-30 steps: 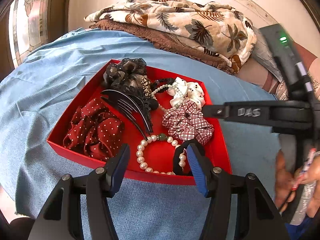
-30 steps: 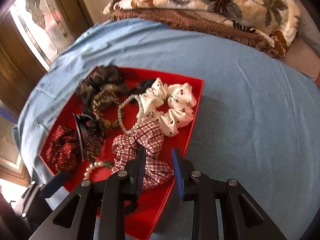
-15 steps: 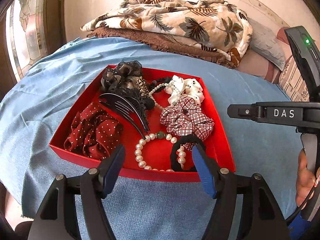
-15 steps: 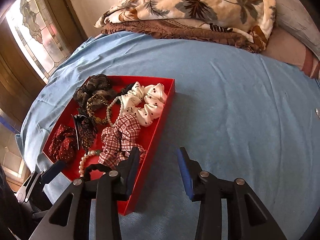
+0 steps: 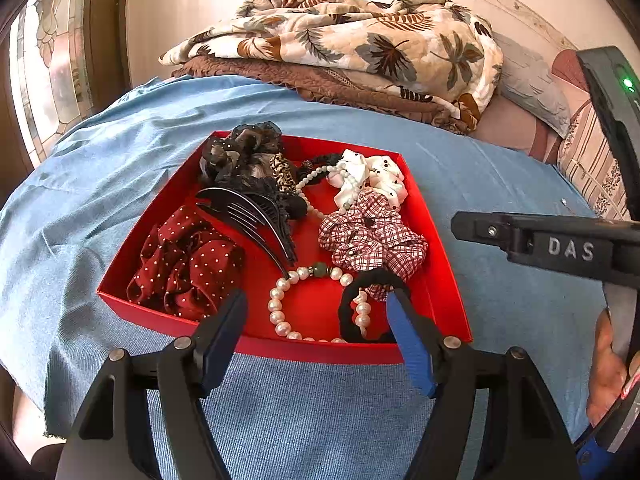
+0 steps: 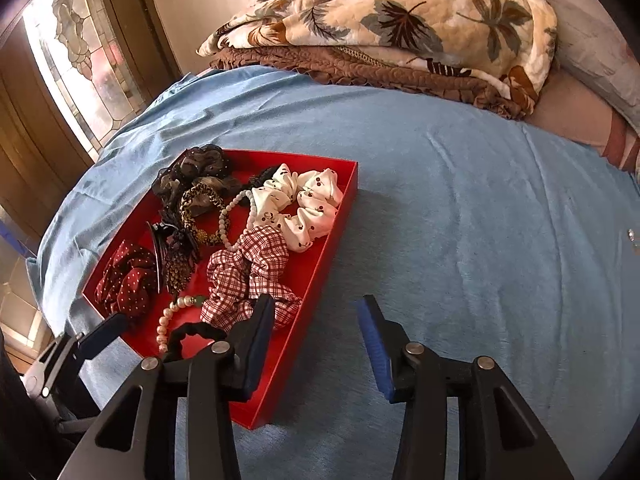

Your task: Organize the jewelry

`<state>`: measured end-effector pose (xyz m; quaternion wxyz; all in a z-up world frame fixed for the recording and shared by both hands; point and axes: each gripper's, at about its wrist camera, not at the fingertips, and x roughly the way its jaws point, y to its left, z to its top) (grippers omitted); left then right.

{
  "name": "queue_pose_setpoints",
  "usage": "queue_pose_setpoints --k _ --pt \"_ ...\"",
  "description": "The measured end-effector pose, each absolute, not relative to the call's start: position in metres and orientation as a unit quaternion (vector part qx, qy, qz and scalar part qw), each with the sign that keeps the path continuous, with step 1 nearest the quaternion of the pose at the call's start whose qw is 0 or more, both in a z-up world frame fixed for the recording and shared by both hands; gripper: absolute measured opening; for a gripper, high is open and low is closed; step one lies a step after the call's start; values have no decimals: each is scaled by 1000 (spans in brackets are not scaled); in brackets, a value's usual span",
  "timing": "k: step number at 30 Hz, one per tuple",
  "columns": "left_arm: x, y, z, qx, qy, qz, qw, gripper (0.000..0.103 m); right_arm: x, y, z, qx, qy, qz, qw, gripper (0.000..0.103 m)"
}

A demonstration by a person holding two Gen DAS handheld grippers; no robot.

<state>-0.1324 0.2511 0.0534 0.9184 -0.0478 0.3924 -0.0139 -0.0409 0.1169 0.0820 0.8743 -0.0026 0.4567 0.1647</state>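
A red tray on the blue cloth holds a dark red dotted scrunchie, a black hair comb, a pearl bracelet, a black hair tie, a plaid scrunchie, a white dotted scrunchie and a black lace scrunchie. My left gripper is open and empty at the tray's near edge. My right gripper is open and empty, over the tray's right edge and the cloth.
Folded leaf-print and brown blankets lie at the back of the bed. A stained-glass window is at the left. The right gripper's body shows in the left wrist view. Bare blue cloth spreads right of the tray.
The right gripper has pulled back and to the right, off the plaid scrunchie, and its jaws have opened wider. The left gripper has drawn back slightly from the tray.
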Motion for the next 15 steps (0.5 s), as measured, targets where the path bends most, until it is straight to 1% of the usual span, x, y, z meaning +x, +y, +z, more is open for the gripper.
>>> queue_pose_setpoints --k 9,15 --pt "-134 249 54 -44 389 -12 920 71 -62 100 79 -21 447 146 882 56" --pt "-139 252 55 -46 377 -13 925 72 -70 79 74 3 454 136 880 57"
